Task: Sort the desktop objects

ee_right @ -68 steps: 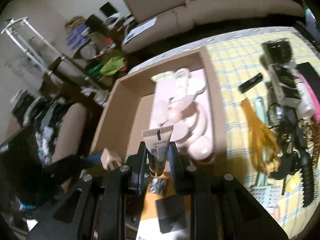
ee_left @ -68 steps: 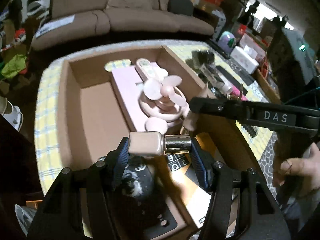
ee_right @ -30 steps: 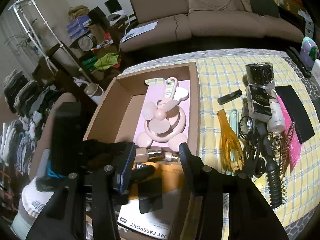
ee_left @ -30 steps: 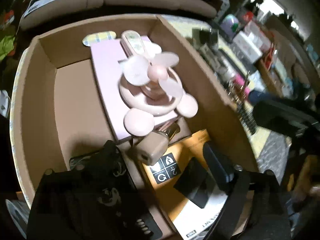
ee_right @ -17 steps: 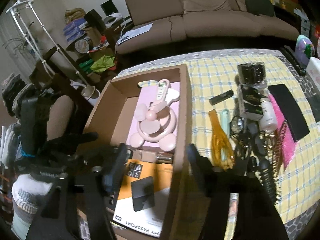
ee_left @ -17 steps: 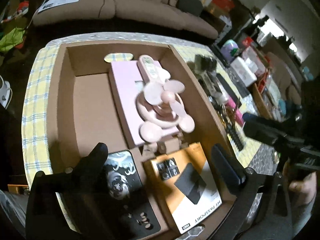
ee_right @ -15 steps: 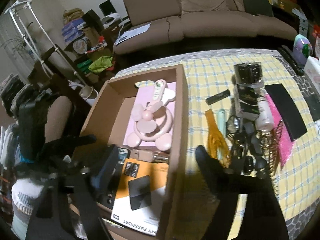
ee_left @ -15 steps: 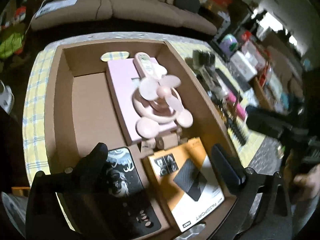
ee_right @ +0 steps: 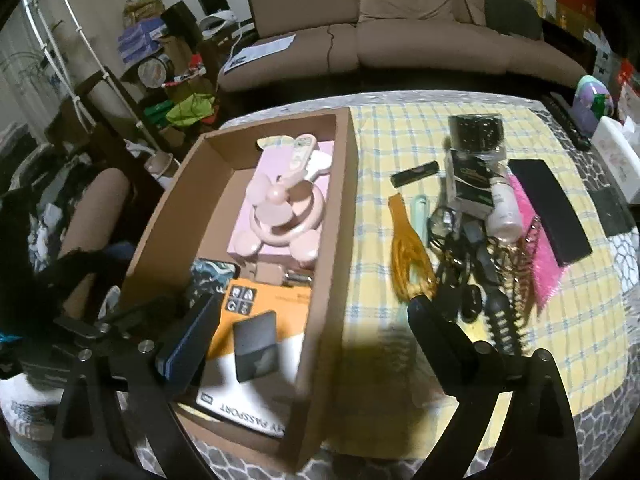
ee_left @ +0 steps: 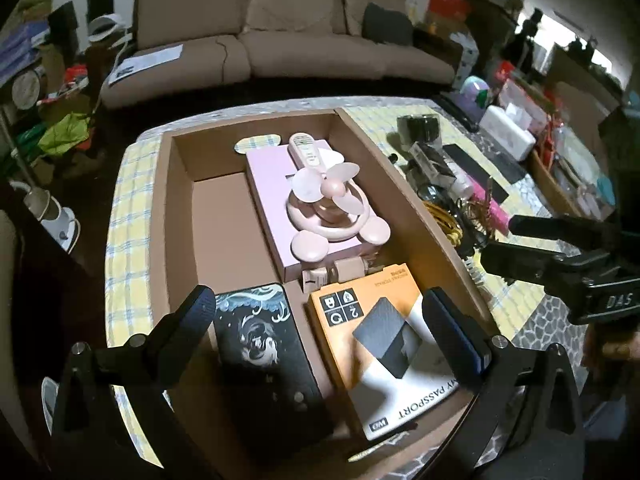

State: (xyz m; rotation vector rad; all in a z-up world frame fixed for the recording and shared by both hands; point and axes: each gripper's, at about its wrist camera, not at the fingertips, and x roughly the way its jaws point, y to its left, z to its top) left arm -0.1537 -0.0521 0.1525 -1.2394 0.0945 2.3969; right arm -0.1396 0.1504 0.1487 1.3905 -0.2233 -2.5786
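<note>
A cardboard box (ee_left: pixel 176 216) (ee_right: pixel 336 216) sits on a yellow checked tablecloth. It holds a pink fan (ee_left: pixel 332 208) (ee_right: pixel 280 216) on a pink box, a beige cosmetic bottle and tube (ee_left: pixel 340 272) (ee_right: pixel 280 274), an orange hard-drive box (ee_left: pixel 384 344) (ee_right: pixel 248 320) and a black patterned case (ee_left: pixel 260 344). My left gripper (ee_left: pixel 320 316) is open and empty above the box's near end. My right gripper (ee_right: pixel 312 320) is open and empty over the box's right wall; it also shows in the left wrist view (ee_left: pixel 560 252).
Loose items lie on the cloth right of the box: an amber comb (ee_right: pixel 408 248), a black tube (ee_right: pixel 414 174), a white bottle (ee_right: pixel 504 212), black boxes (ee_right: pixel 550 212), a pink pouch (ee_right: pixel 536 248) and a black brush (ee_right: pixel 500 320). A brown sofa (ee_right: pixel 400 40) stands behind the table.
Both grippers let go of their loads: the beige bottle and the tube now lie in the box beside the fan. Both grippers opened wide and drew back and up.
</note>
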